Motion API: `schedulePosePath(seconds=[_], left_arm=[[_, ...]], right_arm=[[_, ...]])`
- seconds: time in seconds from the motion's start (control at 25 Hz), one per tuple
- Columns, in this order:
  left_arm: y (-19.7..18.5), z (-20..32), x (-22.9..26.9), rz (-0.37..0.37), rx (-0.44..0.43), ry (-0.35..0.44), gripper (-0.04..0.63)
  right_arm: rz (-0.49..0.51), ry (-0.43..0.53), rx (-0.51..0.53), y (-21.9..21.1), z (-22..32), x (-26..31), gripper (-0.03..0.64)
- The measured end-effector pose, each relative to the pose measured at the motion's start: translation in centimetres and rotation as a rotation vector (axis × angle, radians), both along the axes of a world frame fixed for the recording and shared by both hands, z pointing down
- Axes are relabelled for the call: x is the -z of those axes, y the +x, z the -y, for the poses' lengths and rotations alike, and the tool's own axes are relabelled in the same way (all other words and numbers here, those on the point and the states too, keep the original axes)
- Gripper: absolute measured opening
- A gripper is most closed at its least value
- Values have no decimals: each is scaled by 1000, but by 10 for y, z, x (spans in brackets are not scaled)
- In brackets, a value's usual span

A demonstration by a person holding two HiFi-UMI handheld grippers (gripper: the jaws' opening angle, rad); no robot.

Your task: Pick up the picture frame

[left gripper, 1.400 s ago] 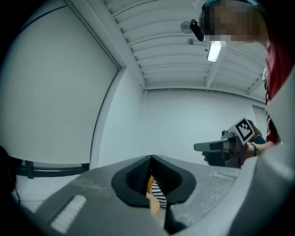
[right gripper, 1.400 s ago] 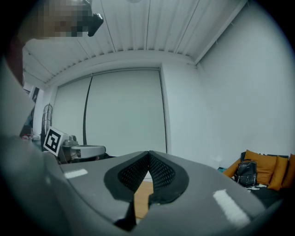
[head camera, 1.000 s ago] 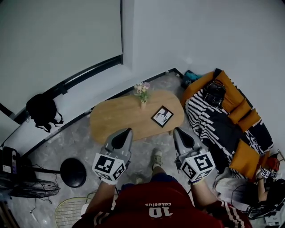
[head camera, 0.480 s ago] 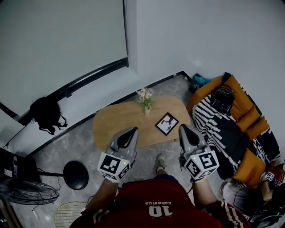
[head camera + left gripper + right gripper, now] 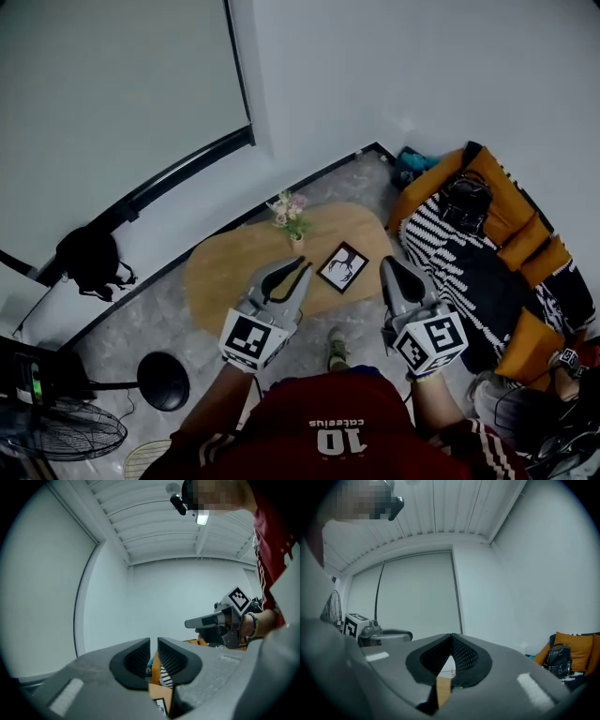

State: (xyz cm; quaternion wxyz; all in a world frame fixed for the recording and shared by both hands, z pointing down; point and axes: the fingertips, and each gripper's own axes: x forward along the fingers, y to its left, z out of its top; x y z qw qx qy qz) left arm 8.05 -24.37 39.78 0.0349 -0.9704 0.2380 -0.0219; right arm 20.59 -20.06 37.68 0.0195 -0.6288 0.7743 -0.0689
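Observation:
The picture frame, black-edged with a dark figure on white, lies flat on the right part of the oval wooden table. My left gripper hangs over the table's near edge, just left of the frame. Its jaws have just been opening and stand a little apart, open with nothing between them. My right gripper is level with the frame's right side, off the table's end; its tips meet, shut and empty. Neither gripper touches the frame.
A small vase of flowers stands at the table's far edge behind the frame. A sofa with orange cushions, a striped blanket and a black bag fills the right. A black backpack, a round stand base and a fan sit left.
Both grippers have moved forward toward the table and the frame. The left jaws, closed before, now show a narrow gap. The frame has not moved on the table.

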Motion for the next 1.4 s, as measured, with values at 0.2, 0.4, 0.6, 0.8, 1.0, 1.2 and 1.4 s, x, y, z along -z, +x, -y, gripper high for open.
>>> schedulePosePath(seconds=[0.2,0.4,0.6,0.8,1.0,1.2,1.4], left_arm=[[22,12,-4,27,-3,20,104],[42,26,-24,41,-15,-21,146],[63,46,-60,89,-40,-34,163],[90,75,-118,149,-36,-64,163],[118,93,-197,212,-33,-128,163],[144,114,-264,270,-60,-173,163],[161,140,-335,348,-66,-221,163]], right_arm=[[-2,-28,-24,20,4,-13,-6],[-6,-39,-55,41,9,-21,-6],[-2,-73,-71,60,15,-38,-6],[-25,-106,-111,89,30,-62,-6],[-54,-153,-150,121,47,-92,-6],[-35,-205,-150,144,68,-124,-6],[-10,-263,-146,160,86,-162,-6]])
